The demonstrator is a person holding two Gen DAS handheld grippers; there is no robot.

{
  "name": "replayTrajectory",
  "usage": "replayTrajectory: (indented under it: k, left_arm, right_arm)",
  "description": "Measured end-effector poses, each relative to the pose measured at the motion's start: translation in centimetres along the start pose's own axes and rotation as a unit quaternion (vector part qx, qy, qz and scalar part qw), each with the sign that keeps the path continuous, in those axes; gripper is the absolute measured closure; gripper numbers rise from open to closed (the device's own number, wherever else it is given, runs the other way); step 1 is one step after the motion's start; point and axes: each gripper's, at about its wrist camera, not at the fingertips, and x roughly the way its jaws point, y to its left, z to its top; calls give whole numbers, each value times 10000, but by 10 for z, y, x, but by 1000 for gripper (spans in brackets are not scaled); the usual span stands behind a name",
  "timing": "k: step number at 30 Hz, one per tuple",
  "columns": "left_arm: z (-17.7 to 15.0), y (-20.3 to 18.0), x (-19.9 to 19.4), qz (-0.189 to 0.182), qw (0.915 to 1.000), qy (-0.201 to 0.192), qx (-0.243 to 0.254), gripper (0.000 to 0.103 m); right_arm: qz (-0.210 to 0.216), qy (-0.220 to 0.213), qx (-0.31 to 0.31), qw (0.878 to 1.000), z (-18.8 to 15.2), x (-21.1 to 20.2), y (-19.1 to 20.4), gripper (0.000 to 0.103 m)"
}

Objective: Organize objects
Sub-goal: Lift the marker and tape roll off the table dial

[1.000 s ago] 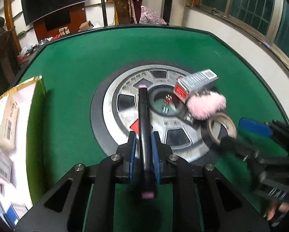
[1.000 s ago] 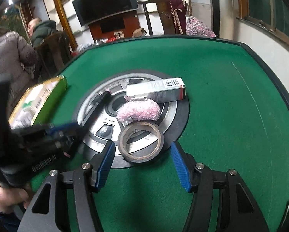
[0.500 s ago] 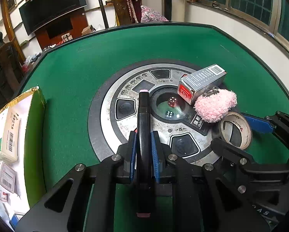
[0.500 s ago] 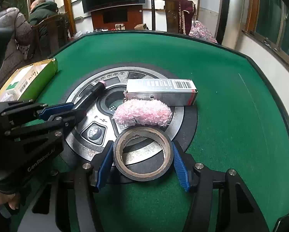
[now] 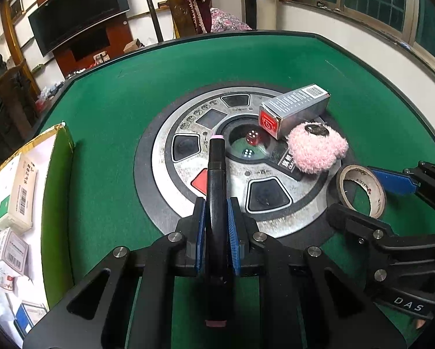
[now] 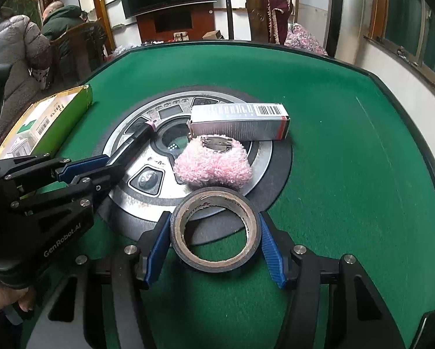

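My left gripper point(image 5: 216, 203) is shut on a black marker point(image 5: 216, 180) with a pink tip, held over the round silver centre panel point(image 5: 188, 180) of the green table. In the right wrist view the marker point(image 6: 136, 139) juts from the left gripper point(image 6: 101, 165). My right gripper point(image 6: 216, 224) has closed its blue pads on a roll of tape point(image 6: 216, 232) at the panel's near edge; the tape point(image 5: 361, 190) tilts up in the left wrist view. A pink fluffy hair clip point(image 6: 213, 165) and a silver carton point(image 6: 237, 120) lie just beyond.
An open green box point(image 5: 57, 203) holding several small cartons sits at the table's left edge; it also shows in the right wrist view point(image 6: 60, 116). Two dice point(image 5: 252, 142) sit under the panel's dome. People sit behind the table's far left.
My right gripper moved forward around the tape roll and closed its pads on it; the roll now tilts up. The left gripper with the marker held nearly still.
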Motion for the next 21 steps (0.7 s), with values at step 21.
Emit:
replayTrajectory:
  k: [21]
  left_arm:
    - [-35,14,-23,-135,9998,30,-167,85]
  right_arm:
    - [277,222,-901,9953,-17,-5,41,44]
